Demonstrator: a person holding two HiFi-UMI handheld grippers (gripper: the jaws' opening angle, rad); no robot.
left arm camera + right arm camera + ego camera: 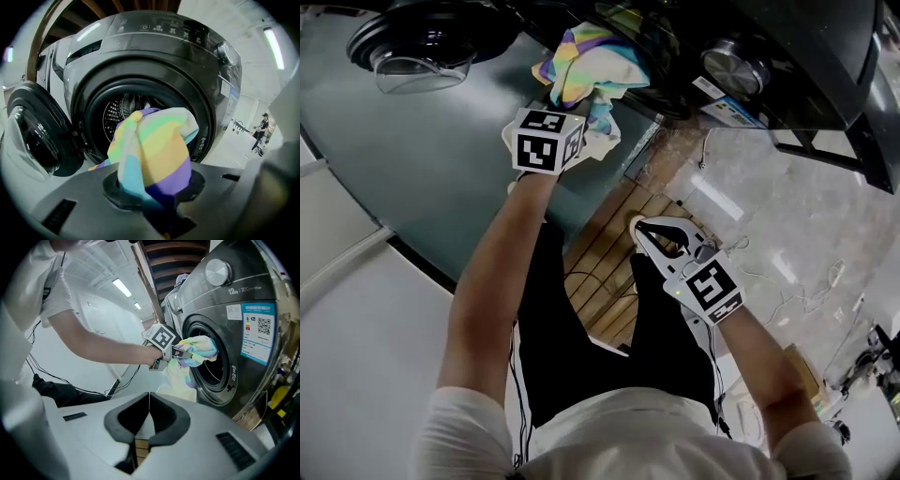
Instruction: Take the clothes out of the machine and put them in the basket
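- While the left gripper [577, 101] clamps it, the pastel-striped cloth [589, 58] sits bunched at the drum opening of the washing machine [220, 333], at 12 o'clock in the head view.
- In the right gripper view its long axis runs near upright, with the bunched end up at the opening and a pale tail drooping toward 6 o'clock.
- The left gripper's jaws are partly closed and pressed on the gathered fold, which fills the gap.
- The machine's door [33, 136] stands swung open at 9 o'clock of the cloth.
- The right gripper [149, 414] has its jaws together with nothing between them. It is well apart from the cloth, at about 5 o'clock of it in the head view.
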